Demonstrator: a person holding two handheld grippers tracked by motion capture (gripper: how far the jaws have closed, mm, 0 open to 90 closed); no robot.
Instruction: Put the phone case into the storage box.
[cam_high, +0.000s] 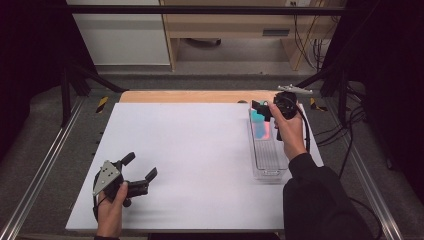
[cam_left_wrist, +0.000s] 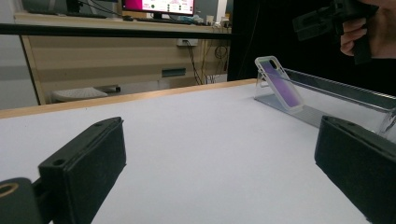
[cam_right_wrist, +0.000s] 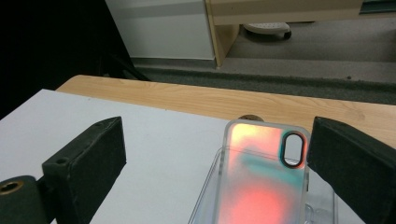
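While the phone case (cam_right_wrist: 264, 177) leans upright at the far end of the clear tray (cam_high: 270, 165) on the table (cam_high: 190, 150), the right hand-held gripper (cam_high: 264, 110) hovers just above it, jaws wide; the left hand-held gripper (cam_high: 140, 167), also wide, rests well apart.

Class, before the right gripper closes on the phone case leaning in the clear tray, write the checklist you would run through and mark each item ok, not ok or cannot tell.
1. Right gripper open: ok, jaws wide apart.
2. Phone case between its jaws: not ok; it sits off-centre, close to one jaw.
3. Phone case reachable: ok, it leans up against the far end of the clear tray.
4. Jaws clear of the tray walls: cannot tell.
5. Left gripper out of the way: ok, open, low at the table's near left.
6. Path to the case free: ok.
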